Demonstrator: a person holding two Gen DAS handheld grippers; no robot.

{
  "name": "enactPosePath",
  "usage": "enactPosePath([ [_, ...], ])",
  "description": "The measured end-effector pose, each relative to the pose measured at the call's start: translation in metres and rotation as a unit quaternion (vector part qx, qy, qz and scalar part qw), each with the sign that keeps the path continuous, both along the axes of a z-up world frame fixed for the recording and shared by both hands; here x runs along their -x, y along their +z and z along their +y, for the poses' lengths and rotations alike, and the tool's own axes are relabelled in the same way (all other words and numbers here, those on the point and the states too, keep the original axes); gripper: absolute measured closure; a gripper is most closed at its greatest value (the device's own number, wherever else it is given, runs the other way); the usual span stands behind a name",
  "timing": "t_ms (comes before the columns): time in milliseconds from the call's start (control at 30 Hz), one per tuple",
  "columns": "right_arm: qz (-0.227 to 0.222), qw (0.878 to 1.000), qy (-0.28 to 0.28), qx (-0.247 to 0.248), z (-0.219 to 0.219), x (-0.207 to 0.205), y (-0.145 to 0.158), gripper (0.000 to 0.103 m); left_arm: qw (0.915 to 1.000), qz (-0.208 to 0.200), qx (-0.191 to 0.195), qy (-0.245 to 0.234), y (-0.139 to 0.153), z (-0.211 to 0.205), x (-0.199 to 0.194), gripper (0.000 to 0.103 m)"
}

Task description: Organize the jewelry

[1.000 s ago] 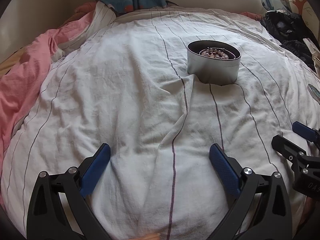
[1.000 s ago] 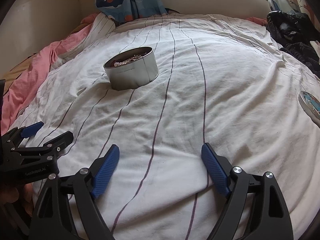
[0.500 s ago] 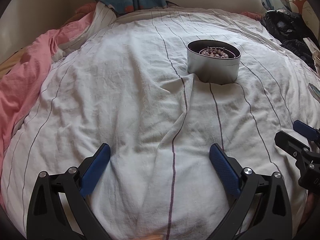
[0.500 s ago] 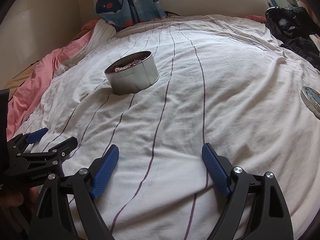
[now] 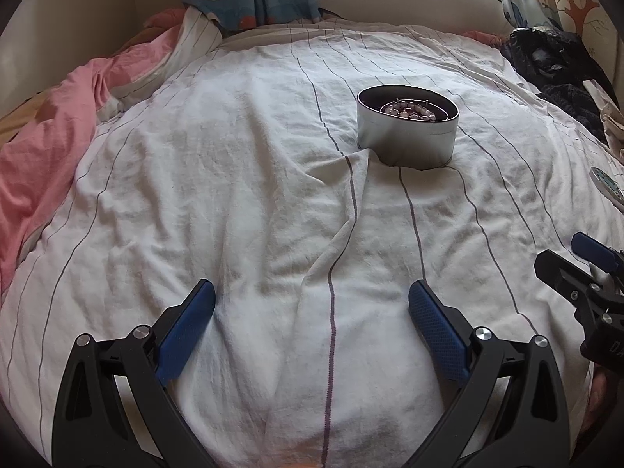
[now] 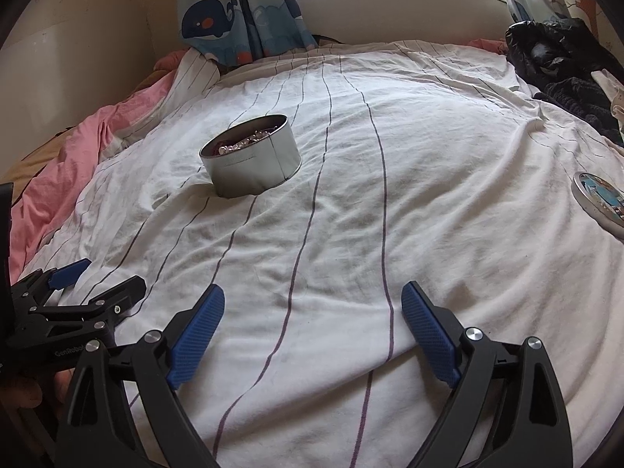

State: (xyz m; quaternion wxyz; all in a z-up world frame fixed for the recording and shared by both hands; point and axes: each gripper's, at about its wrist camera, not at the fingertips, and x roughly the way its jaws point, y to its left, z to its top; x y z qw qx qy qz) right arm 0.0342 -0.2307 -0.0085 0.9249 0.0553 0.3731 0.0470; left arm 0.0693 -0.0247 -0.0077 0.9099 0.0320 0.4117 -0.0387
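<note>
A round silver tin point(image 5: 406, 132) stands open on the white striped bedsheet, with beaded jewelry point(image 5: 409, 110) inside. It also shows in the right wrist view point(image 6: 251, 167), left of centre. The tin's lid point(image 6: 600, 202) lies flat at the right edge of the bed, and shows in the left wrist view point(image 5: 606, 185) too. My left gripper point(image 5: 312, 323) is open and empty, low over the sheet, well short of the tin. My right gripper point(image 6: 312, 327) is open and empty, to the right of the left one.
A pink blanket point(image 5: 43, 136) is bunched along the left side. Dark clothes point(image 6: 565, 66) are piled at the far right corner. A whale-print curtain point(image 6: 241, 4) hangs behind the bed by the wall and window.
The right gripper has tilted up and drawn back a little, so the tin and lid sit lower in its view. The left gripper has hardly moved.
</note>
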Motion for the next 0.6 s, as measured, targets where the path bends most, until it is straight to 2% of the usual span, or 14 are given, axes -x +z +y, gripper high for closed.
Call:
enactPosePath([
  [133,-0.018,1.0,0.009,0.016,0.007,0.006,0.005,0.013,0.9999,-0.008,-0.003,-0.012,0.002,-0.005,0.003,0.007],
  [267,-0.005,1.0,0.014,0.012,0.007,0.002,0.002,0.013,0.9997,-0.007,-0.019,-0.015,0.001,-0.01,0.003,0.007],
  [600,0.003,1.0,0.013,0.012,0.008,0.0,-0.001,0.013,0.9998,-0.003,-0.015,-0.014,0.001,-0.01,0.002,0.007],
])
